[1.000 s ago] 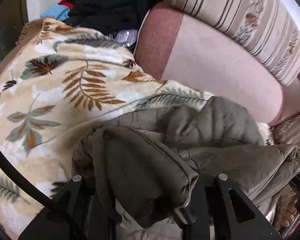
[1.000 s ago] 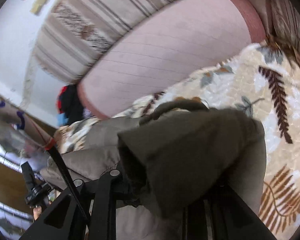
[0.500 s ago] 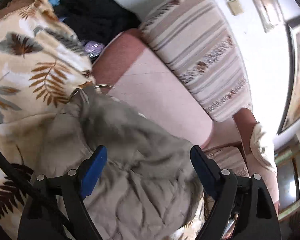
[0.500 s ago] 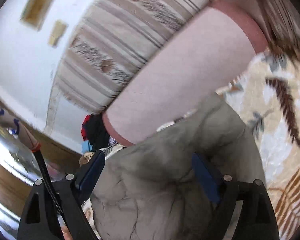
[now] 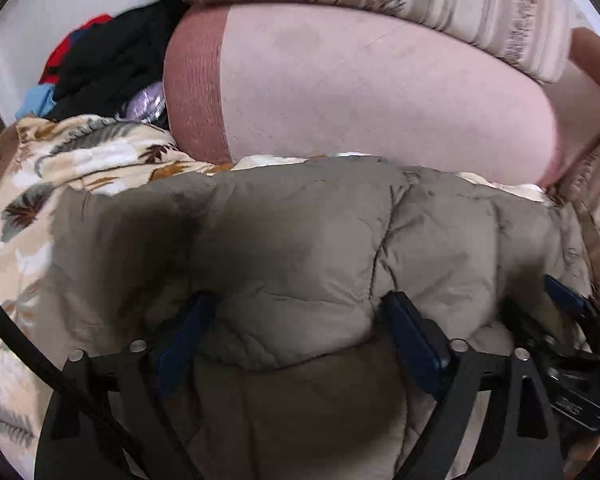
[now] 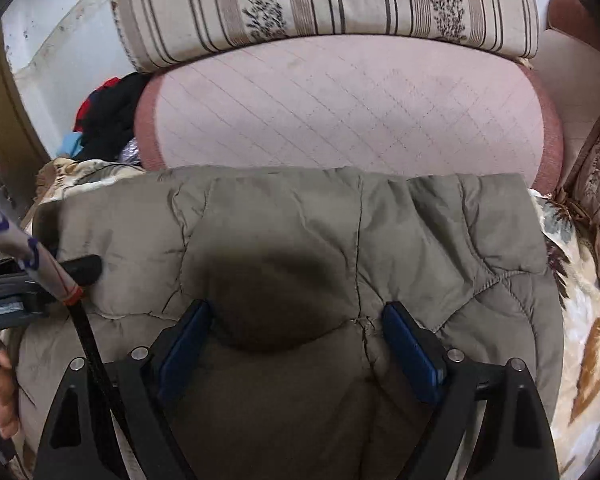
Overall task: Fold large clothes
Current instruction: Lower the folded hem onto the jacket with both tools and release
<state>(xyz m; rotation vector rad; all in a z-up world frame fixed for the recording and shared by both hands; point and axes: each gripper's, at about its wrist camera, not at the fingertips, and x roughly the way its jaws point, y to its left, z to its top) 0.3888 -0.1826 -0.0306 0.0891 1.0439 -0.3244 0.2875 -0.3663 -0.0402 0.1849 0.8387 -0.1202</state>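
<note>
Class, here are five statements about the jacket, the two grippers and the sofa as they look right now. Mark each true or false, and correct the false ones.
1. The olive quilted jacket lies on a leaf-print blanket. True.
2. The left gripper is shut. False: its blue pads stand apart, open.
3. The right gripper is open over the jacket. True.
4. The cushion behind the jacket is bright green. False: it is pink.
5. A pile of dark clothes lies beside the cushion's end. True.
</note>
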